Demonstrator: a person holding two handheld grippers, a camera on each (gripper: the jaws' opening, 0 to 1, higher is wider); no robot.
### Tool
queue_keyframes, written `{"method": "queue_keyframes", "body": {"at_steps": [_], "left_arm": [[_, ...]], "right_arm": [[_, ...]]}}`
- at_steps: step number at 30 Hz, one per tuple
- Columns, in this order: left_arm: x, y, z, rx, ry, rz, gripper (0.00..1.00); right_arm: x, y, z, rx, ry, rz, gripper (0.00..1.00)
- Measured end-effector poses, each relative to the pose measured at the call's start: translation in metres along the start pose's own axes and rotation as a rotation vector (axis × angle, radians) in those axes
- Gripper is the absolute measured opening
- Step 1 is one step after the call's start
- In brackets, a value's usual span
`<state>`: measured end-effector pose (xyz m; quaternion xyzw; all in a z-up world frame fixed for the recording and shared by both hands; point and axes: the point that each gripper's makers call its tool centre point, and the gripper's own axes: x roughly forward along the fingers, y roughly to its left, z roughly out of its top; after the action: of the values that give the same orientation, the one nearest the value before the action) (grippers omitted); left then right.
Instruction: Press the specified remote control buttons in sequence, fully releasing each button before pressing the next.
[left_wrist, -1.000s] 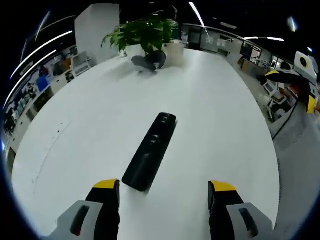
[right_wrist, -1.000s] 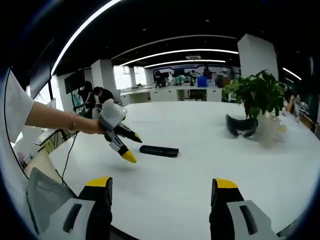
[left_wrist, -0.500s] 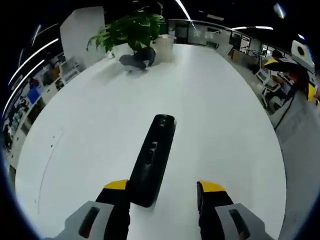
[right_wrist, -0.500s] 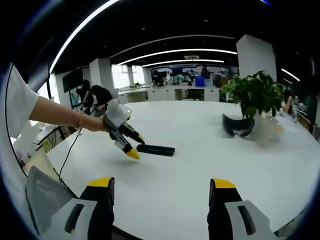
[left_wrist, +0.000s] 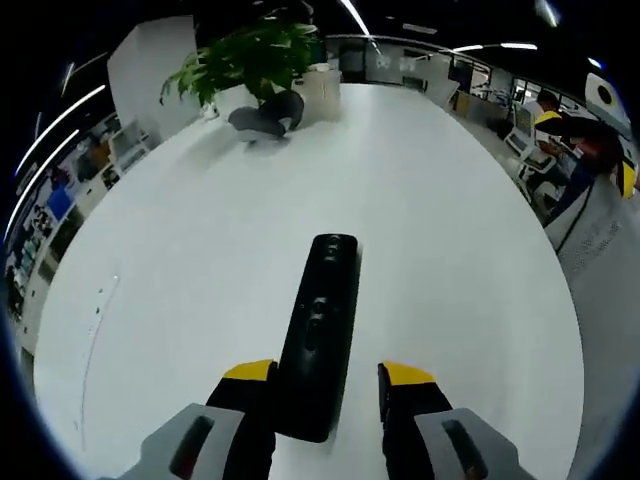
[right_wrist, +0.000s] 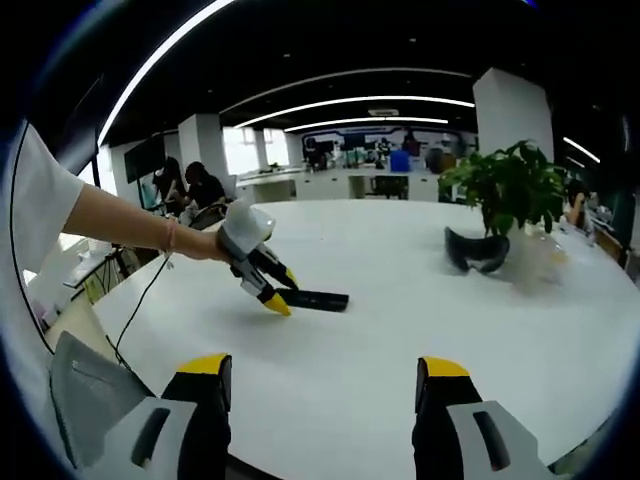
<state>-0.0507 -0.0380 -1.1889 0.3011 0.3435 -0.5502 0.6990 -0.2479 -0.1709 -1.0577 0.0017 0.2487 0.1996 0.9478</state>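
A long black remote control (left_wrist: 320, 320) lies flat on the white table (left_wrist: 450, 200), pointing away from me. My left gripper (left_wrist: 327, 372) straddles its near end, the yellow-tipped jaws close on either side, with a small gap still showing on the right. In the right gripper view, the left gripper (right_wrist: 283, 292) is held by a person's hand at the left end of the remote control (right_wrist: 318, 299). My right gripper (right_wrist: 318, 370) hangs open over the table's near part, well short of the remote, with nothing between its jaws.
A potted plant (left_wrist: 255, 55) and a dark headset (left_wrist: 262, 118) stand at the table's far end, also seen as the plant (right_wrist: 515, 185) and headset (right_wrist: 478, 250). The table edge curves along the right (left_wrist: 560, 300). People (right_wrist: 195, 185) sit beyond the table.
My left gripper has moved forward over the remote's near end and its jaws have narrowed around it. The right gripper has stayed in place, open.
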Motion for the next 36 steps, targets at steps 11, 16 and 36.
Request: {"method": "queue_keyframes", "body": {"at_steps": [11, 16, 36], "left_arm": [[-0.001, -0.009, -0.005, 0.035, 0.033, -0.013, 0.24], [-0.003, -0.020, -0.007, 0.054, 0.039, -0.022, 0.24], [-0.017, -0.083, -0.021, 0.086, 0.022, -0.048, 0.24]], "right_arm": [[0.004, 0.003, 0.001, -0.013, 0.006, 0.016, 0.72], [0.005, 0.005, 0.002, -0.018, 0.004, 0.022, 0.72], [0.011, 0.013, 0.002, -0.046, 0.012, 0.055, 0.70]]}}
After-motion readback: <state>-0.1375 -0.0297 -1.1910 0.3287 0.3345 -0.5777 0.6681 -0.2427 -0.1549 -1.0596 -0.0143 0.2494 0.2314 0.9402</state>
